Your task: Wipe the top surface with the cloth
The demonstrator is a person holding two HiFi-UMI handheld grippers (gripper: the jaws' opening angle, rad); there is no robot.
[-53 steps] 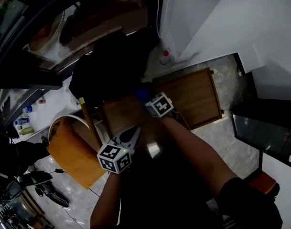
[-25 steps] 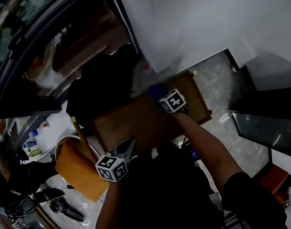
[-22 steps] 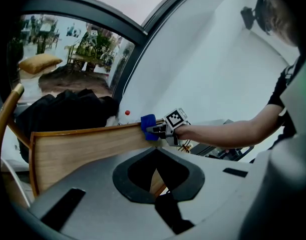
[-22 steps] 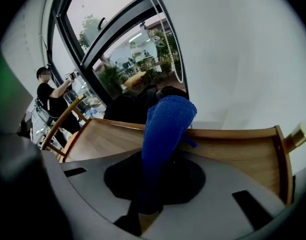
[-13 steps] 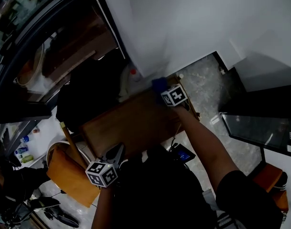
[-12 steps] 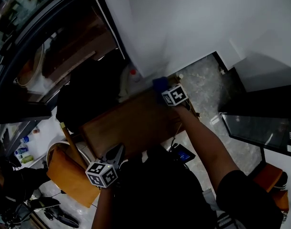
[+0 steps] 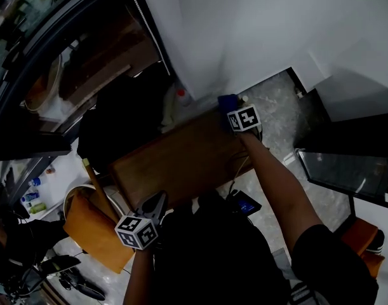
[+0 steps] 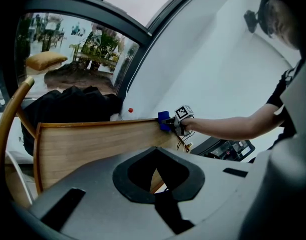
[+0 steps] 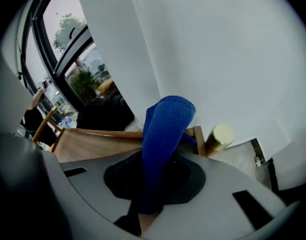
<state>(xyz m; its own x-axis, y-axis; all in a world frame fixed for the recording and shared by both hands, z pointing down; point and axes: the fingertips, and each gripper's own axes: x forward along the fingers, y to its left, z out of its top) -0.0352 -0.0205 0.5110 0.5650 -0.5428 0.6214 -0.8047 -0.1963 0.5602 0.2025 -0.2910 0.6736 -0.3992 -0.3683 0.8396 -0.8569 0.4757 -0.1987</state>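
Clamping the blue cloth tight, the right gripper sits at the wooden top's 2 o'clock corner, by the white wall; the top's long axis runs 8 to 2 o'clock in the head view, so nearly all of it lies toward 8 o'clock from that claw. The cloth pokes out toward 11 o'clock, lengthwise along the jaws, while the left gripper, jaws together on nothing, hangs off the near edge, well apart
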